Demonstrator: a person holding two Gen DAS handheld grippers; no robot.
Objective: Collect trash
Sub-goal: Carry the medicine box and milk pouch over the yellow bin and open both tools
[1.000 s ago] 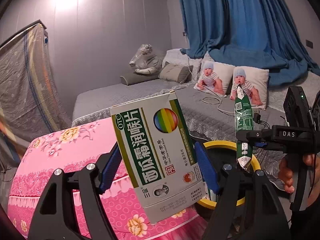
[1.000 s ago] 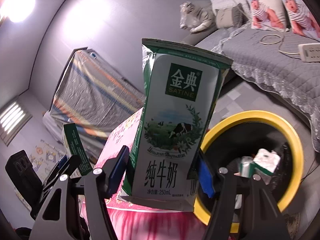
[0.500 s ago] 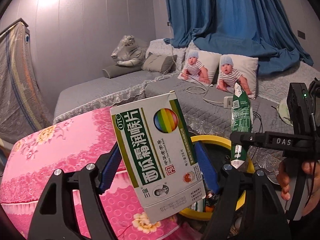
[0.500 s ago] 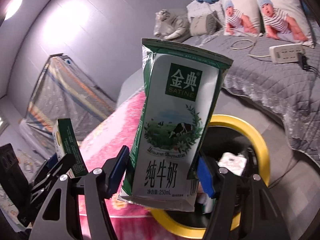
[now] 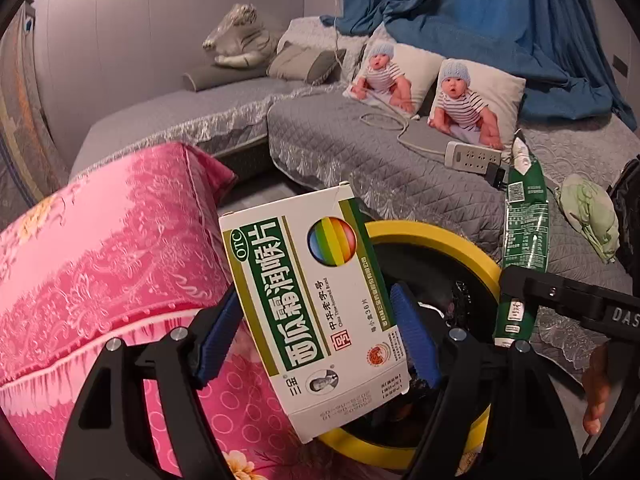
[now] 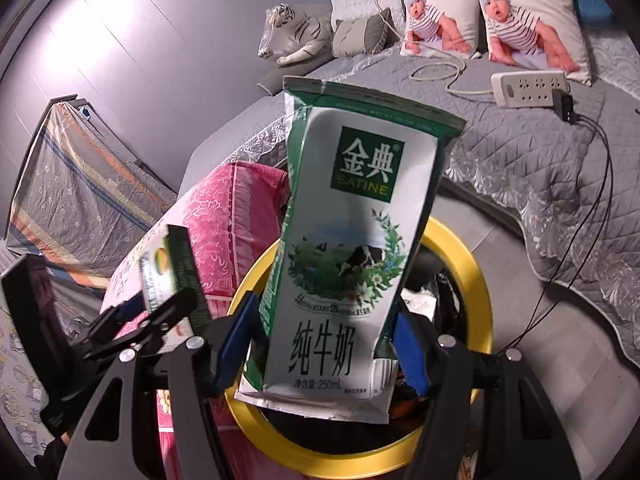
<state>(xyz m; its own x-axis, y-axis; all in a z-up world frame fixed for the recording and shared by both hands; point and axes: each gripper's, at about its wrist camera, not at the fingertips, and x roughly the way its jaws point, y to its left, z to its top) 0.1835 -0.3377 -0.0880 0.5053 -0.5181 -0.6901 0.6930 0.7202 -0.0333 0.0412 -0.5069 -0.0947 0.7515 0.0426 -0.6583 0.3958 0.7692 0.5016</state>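
My left gripper (image 5: 316, 332) is shut on a white and green medicine box (image 5: 316, 304) with a rainbow disc, held tilted over the yellow-rimmed black bin (image 5: 436, 236). My right gripper (image 6: 324, 344) is shut on a green and white milk carton (image 6: 352, 240), upright above the same bin (image 6: 460, 248). In the left wrist view the milk carton (image 5: 524, 236) shows edge-on at the right, clamped in the other gripper's black frame. In the right wrist view the medicine box (image 6: 168, 272) shows at the left. Some trash lies inside the bin.
A pink flowered cushion (image 5: 104, 264) lies left of the bin. Behind is a grey quilted bed (image 5: 360, 152) with two baby-print pillows (image 5: 476, 96), a white power strip (image 5: 472, 156) with cables, a plush tiger (image 5: 236, 36) and blue curtains. A hand (image 5: 596, 384) shows at the right edge.
Both grippers have sunk and tipped downward toward the bin, which now fills more of each view. The left gripper moved right, closer to the bin. Both grips are unchanged.
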